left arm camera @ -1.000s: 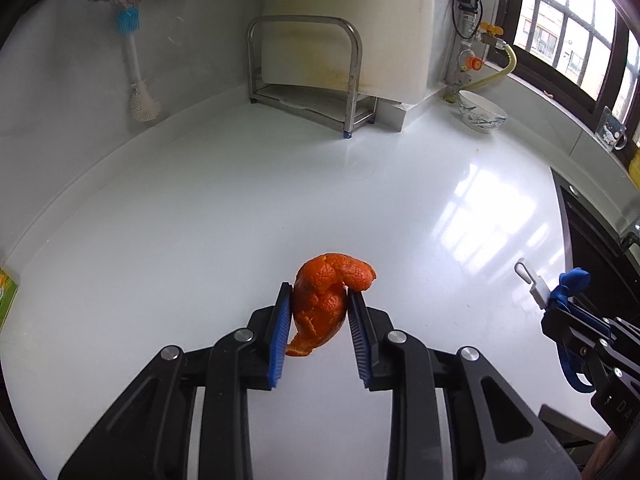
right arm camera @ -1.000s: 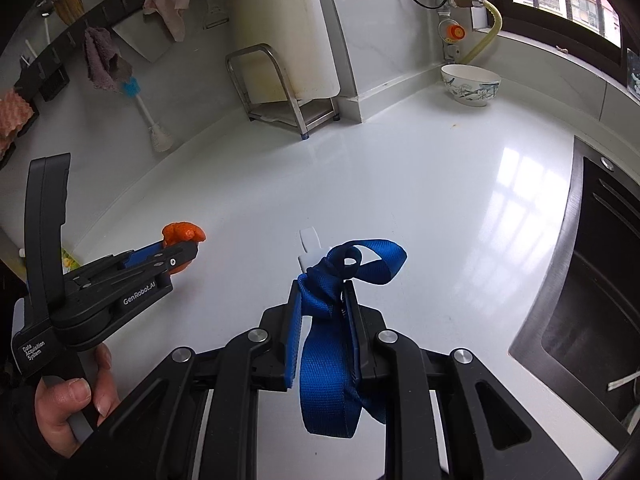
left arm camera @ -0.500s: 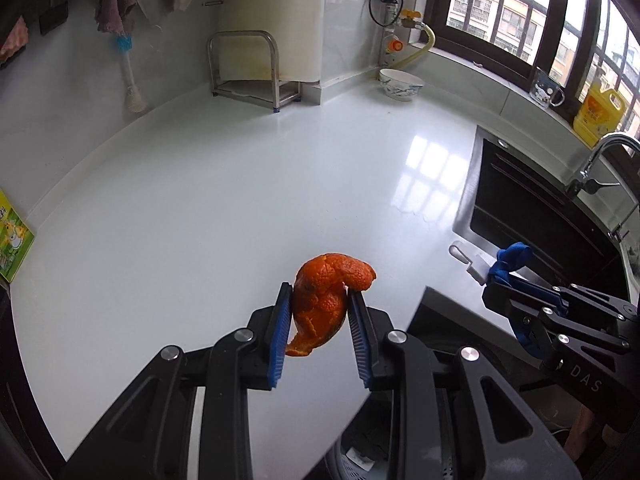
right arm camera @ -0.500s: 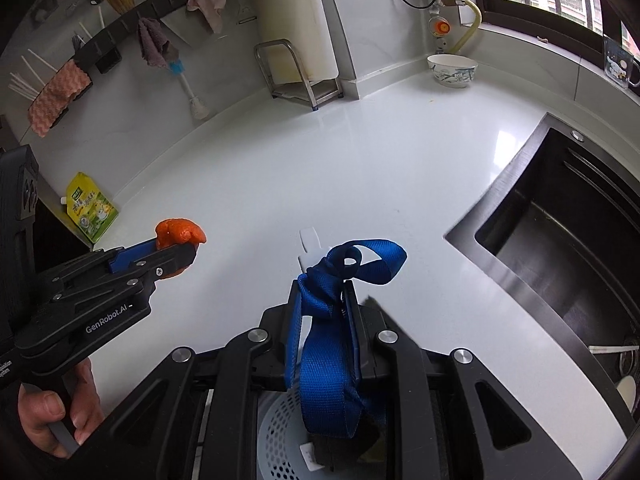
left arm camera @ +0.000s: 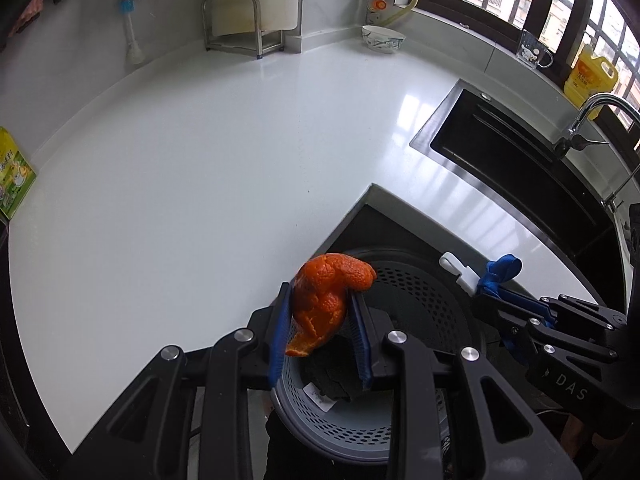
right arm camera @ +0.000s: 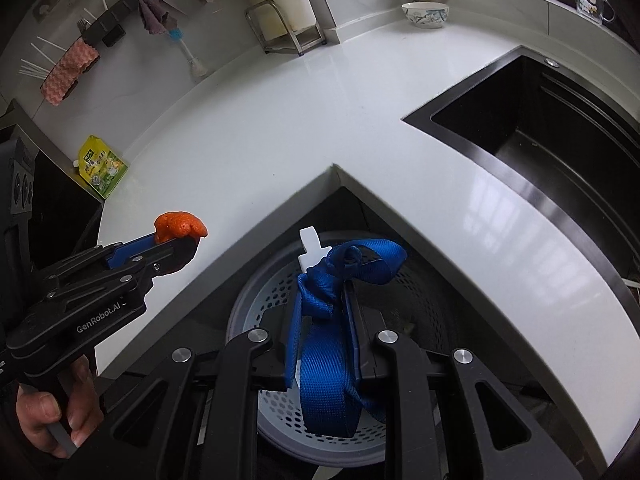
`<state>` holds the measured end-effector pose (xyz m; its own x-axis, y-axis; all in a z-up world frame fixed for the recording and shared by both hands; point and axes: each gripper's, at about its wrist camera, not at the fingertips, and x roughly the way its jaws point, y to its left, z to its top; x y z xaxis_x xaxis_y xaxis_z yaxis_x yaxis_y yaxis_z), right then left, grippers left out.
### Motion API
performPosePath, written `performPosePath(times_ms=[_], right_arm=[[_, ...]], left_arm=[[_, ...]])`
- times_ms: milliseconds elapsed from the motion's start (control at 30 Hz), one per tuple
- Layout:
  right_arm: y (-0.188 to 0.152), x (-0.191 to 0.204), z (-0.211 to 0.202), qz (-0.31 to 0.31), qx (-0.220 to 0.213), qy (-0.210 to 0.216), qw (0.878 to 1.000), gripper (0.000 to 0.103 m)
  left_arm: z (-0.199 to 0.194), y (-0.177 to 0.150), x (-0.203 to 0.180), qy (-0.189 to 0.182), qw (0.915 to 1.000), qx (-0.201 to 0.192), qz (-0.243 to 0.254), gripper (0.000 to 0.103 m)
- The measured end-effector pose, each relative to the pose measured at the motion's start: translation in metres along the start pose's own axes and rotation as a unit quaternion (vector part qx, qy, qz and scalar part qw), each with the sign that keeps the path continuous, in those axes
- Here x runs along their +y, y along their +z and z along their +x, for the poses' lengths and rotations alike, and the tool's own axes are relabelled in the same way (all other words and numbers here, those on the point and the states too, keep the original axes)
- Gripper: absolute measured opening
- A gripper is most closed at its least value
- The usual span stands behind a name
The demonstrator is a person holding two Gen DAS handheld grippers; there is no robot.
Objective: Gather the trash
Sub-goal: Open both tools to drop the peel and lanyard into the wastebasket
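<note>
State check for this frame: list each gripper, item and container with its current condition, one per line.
left gripper: shut on orange peel
orange peel: clamped, held above the bin
right gripper: shut on blue strap
blue strap: knotted, clamped, hanging over the bin
perforated grey bin: open, below the counter corner, dark item inside
sink: no water running
white bowl: upright on counter

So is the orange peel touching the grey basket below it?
Apart. The left wrist view shows the orange peel clamped in the left hand-held gripper, above the grey basket.

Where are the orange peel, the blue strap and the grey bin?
orange peel (left arm camera: 322,304), left wrist view, its bumpy middle
blue strap (right arm camera: 326,364), right wrist view, its hanging band
grey bin (right arm camera: 276,412), right wrist view, perforated inner wall
</note>
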<state>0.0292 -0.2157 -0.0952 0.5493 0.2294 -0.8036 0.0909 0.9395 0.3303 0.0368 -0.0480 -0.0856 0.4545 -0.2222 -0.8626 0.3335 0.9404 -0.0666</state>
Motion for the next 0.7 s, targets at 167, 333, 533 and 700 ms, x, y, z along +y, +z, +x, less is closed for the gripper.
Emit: performPosePath(times_ms=[167,333,533,700], right_arm=[[-0.010,-0.008,0.007,0.004,0.019,0.004,1.000,0.019],[-0.017,-0.009,0.018,-0.002,0.039,0.010,0.999,0.019],[-0.019,-0.010,0.023,-0.006,0.054,0.003,0.999,0.051],[-0.020,-0.012,0.021,-0.007,0.054,-0.001,0.999,0.056]], left_arm=[[0.009,-0.013,-0.003,0.004,0.9998,0.019,-0.009,0.028],[0.017,-0.022,-0.007,0.001,0.9992,0.037,-0.012,0.030],[0.014,-0.026,-0.006,0.009,0.9990,0.038,-0.021,0.048],[0.007,-0.029,-0.001,0.022,0.9989,0.027,-0.030,0.066]])
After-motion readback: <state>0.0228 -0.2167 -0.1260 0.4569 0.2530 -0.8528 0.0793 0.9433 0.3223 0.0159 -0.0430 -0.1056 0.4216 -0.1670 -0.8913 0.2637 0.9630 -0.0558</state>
